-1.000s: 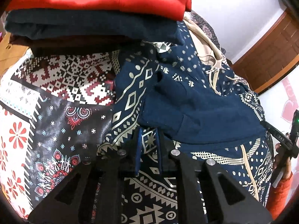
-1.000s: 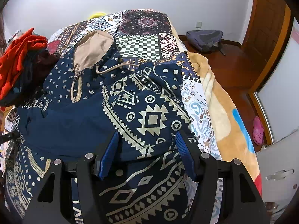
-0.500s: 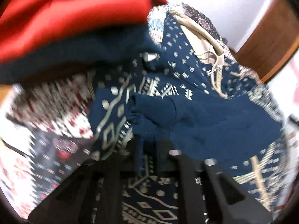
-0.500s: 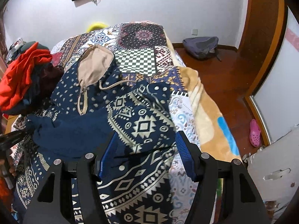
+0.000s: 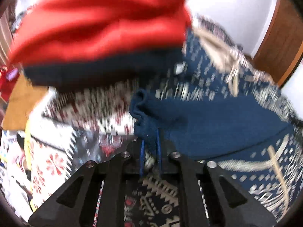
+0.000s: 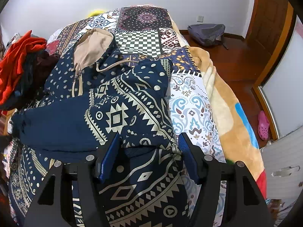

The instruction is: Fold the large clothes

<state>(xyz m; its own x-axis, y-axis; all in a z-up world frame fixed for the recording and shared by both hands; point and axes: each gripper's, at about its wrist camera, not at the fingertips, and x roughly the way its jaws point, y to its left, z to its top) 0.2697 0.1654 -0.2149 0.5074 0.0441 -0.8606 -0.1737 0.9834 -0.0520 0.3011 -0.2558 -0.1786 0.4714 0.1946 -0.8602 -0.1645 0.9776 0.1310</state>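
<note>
The hoodie (image 6: 121, 113), navy with a pale geometric print and a tan-lined hood (image 6: 92, 45), lies spread on the bed, hood toward the far wall. One sleeve is folded across the chest, its plain blue cuff (image 5: 144, 117) reaching the left side. The left gripper (image 5: 150, 151) sits narrow on that cuff; its jaws have just been opening a little, yet a bunched fold of blue fabric is between the pads and seems pinched there. The right gripper (image 6: 149, 153) stands half open over the hoodie's right edge, cloth lying between the blue pads (image 6: 109, 157) without being pressed.

The grip on the cuff looks slight, so I'd guess the sleeve could slip free if the left hand pulls, and the fold would sag or skew. The left view is blurred, so how firmly it holds is hard to say. A heap of clothes, a red garment (image 6: 17, 64) on top, sits just beside the cuff and could be snagged or toppled onto the hoodie.

Underneath is a patchwork bedspread (image 6: 144, 37), with a tan blanket (image 6: 223, 113) hanging off the right edge. Beyond: white walls, a wooden floor, a grey backpack (image 6: 206, 34) by the wall, a pink shoe (image 6: 263, 124).
</note>
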